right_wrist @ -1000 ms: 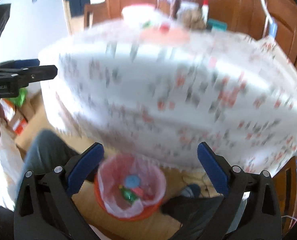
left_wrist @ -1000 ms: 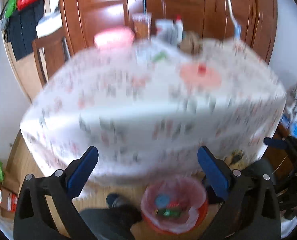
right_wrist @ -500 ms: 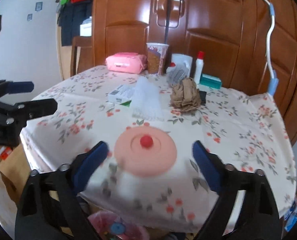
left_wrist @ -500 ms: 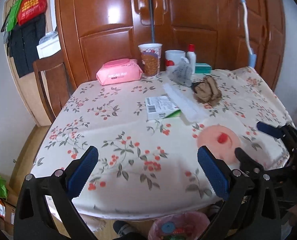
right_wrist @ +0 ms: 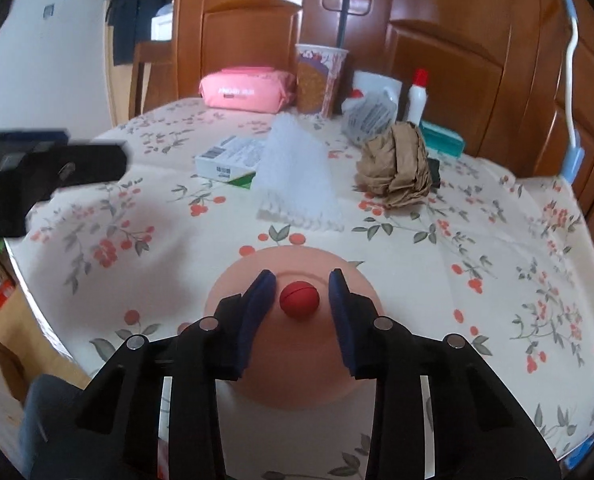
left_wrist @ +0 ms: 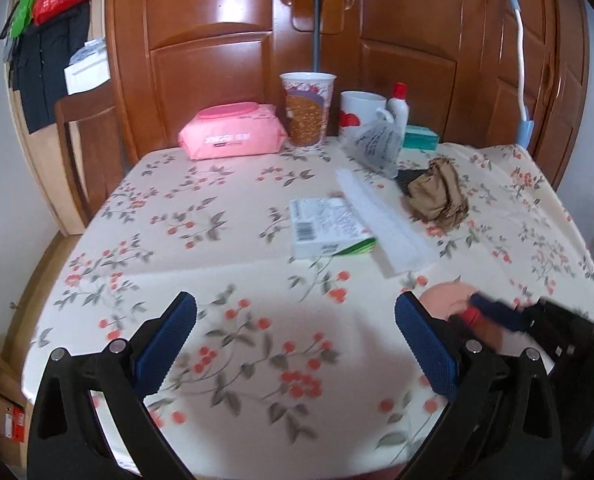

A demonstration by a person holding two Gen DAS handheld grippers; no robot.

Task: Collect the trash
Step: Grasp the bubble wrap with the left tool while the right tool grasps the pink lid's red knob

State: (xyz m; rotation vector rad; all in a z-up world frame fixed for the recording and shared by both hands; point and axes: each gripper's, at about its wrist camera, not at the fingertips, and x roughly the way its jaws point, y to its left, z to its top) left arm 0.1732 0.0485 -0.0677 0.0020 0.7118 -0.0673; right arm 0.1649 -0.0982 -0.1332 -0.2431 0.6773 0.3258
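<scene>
A pink round lid (right_wrist: 297,364) with a red knob (right_wrist: 299,298) lies near the table's front edge. My right gripper (right_wrist: 300,284) straddles the knob, its pads close on either side with small gaps showing. It shows in the left wrist view (left_wrist: 493,312) over the lid (left_wrist: 445,300). My left gripper (left_wrist: 295,332) is wide open and empty above the tablecloth. A crumpled brown paper ball (right_wrist: 395,166), a white plastic sheet (right_wrist: 297,176), a small box (right_wrist: 229,158) and a crumpled clear wrapper (right_wrist: 367,118) lie beyond.
At the back stand a pink wipes pack (left_wrist: 233,132), a paper cup (left_wrist: 307,108), a white mug (left_wrist: 361,110), a small white bottle (left_wrist: 400,108) and a teal box (left_wrist: 419,138). A wooden wardrobe (left_wrist: 397,40) stands behind, a chair (left_wrist: 85,136) at left.
Both grippers rose from below the table edge, where a lined bin showed, to above the tabletop. My right gripper moved forward over the pink lid and narrowed around its red knob.
</scene>
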